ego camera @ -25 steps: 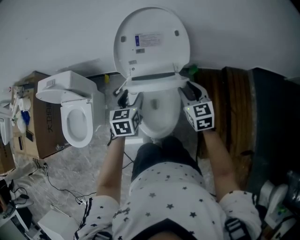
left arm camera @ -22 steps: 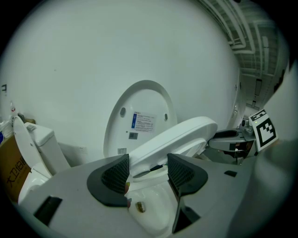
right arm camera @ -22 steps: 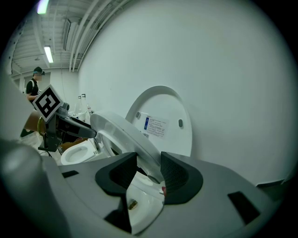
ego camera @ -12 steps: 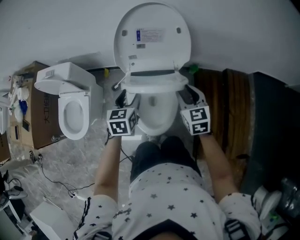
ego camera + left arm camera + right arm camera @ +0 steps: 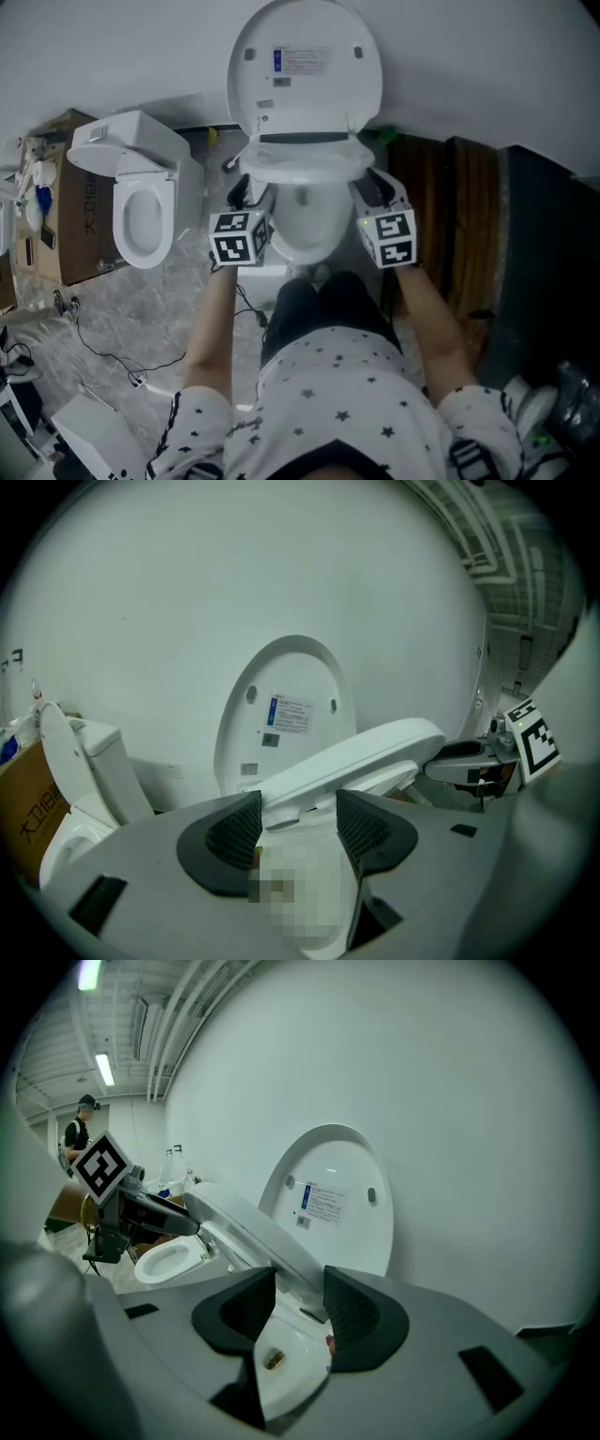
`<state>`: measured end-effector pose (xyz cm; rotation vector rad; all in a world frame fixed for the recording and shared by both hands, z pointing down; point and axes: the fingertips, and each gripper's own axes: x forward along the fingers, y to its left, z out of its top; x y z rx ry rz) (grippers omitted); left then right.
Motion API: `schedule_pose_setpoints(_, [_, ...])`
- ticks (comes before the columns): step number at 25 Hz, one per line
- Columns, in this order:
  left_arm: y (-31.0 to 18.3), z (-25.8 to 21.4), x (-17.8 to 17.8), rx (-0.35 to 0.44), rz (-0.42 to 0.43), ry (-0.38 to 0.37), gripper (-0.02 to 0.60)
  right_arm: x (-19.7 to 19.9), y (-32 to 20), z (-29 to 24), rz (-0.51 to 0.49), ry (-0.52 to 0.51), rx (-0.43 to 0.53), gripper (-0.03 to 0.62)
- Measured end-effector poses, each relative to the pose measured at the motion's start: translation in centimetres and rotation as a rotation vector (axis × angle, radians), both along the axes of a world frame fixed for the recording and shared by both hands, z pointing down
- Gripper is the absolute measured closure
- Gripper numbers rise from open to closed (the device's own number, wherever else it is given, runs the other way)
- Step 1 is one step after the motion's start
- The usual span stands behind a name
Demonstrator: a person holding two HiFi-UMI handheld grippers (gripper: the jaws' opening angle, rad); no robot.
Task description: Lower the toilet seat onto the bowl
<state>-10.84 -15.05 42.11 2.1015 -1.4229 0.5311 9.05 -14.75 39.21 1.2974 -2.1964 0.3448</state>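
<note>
The white oval plastic toilet seat [image 5: 305, 171] hangs tilted partway down, its front edge raised above the white ceramic bowl [image 5: 302, 225] and its hinge by the upright white lid [image 5: 305, 70]. The left gripper [image 5: 298, 822] and right gripper [image 5: 300, 1299], equally near, each have their fingers [image 5: 234, 832] clamped on one side rim, so the coming move looks to be straight down.

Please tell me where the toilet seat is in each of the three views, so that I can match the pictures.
Head view: the toilet seat is at upper centre, a white ring just below the raised lid.
Left gripper view: centre, slanting up to the right from between the jaws.
Right gripper view: left of centre, slanting up to the left from between the jaws.
Shared landmark: the raised lid with its blue-and-white label.
</note>
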Motion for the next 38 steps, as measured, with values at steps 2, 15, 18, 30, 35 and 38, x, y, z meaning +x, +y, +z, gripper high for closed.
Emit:
schedule_pose_setpoints(2, [0.2,0.2,0.0,-0.001,0.002,-0.001,0.327,0.0,0.2,0.2,-0.001,0.002,-0.003,0.425])
schedule_pose_setpoints(15, [1.9,1.3,0.2,-0.004,0.026,0.001,0.327,0.2,1.9,1.4,0.002,0.011,-0.008,0.425])
schedule_pose_setpoints(18, [2.2,1.4,0.3,-0.003,0.024,-0.001,0.327,0.2,2.3,1.6,-0.001,0.013,-0.01,0.425])
schedule_pose_setpoints(30, [3.8,2.6,0.3,-0.008,0.03,-0.012,0.328,0.3,3.8,2.7,-0.01,0.018,-0.01,0.425])
schedule_pose_setpoints(35, [4.7,3.2,0.2,-0.012,0.031,-0.019,0.328,0.3,4.8,3.2,-0.017,0.022,-0.014,0.425])
schedule_pose_setpoints(38, [5.2,3.6,0.4,-0.017,0.029,-0.021,0.331,0.3,5.3,3.8,-0.02,0.022,-0.021,0.425])
